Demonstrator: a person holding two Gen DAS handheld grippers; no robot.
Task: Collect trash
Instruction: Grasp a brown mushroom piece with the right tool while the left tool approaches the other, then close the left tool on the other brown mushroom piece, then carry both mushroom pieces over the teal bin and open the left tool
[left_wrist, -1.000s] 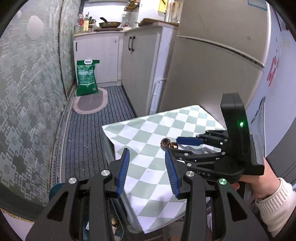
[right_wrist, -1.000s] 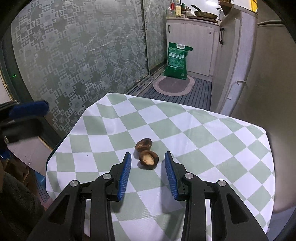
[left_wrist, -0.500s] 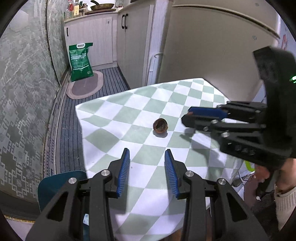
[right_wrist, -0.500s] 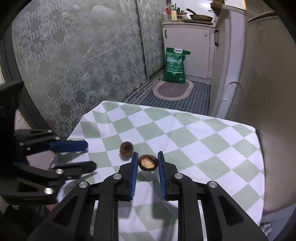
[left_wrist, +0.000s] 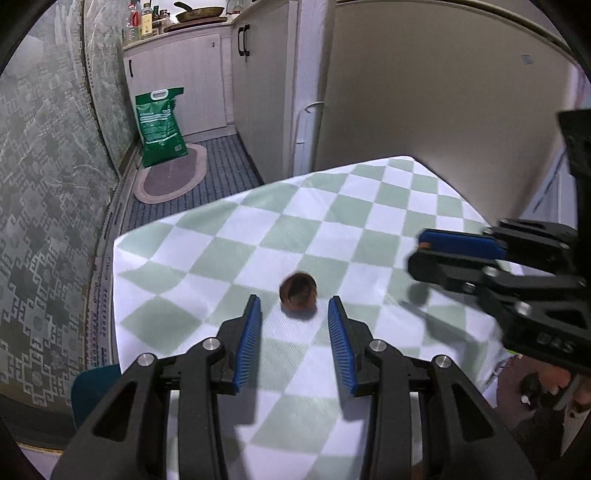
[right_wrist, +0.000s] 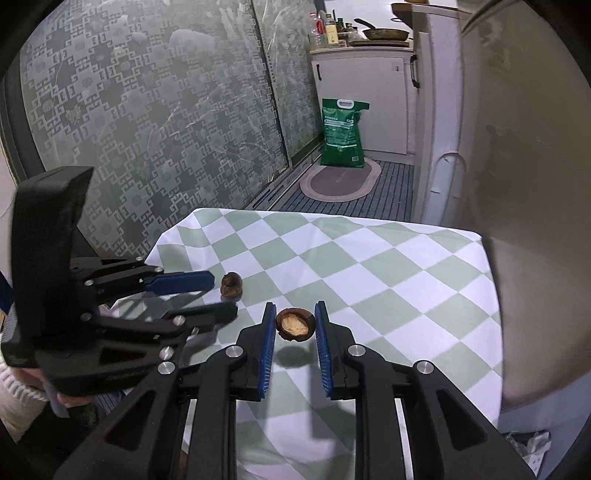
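Two brown walnut-shell halves: one, hollow side up (right_wrist: 295, 325), clamped between right gripper (right_wrist: 295, 308) fingers above checked-cloth bench (right_wrist: 369, 266); other (left_wrist: 298, 290) lies just ahead of left gripper (left_wrist: 294, 304) fingers, spread apart.

Right gripper (right_wrist: 295, 323) clamped on a brown nutshell half (right_wrist: 295, 325), pale inside facing the camera, lifted above the checkered tablecloth (right_wrist: 369, 266) with its shadow below. Second shell piece (right_wrist: 231, 284) resting near the table's left edge, just beyond the left gripper (right_wrist: 218, 295), whose blue-padded fingers (right_wrist: 181, 282) stand apart. Green sack (right_wrist: 341, 133) upright on the floor beside an oval mat (right_wrist: 340, 181).
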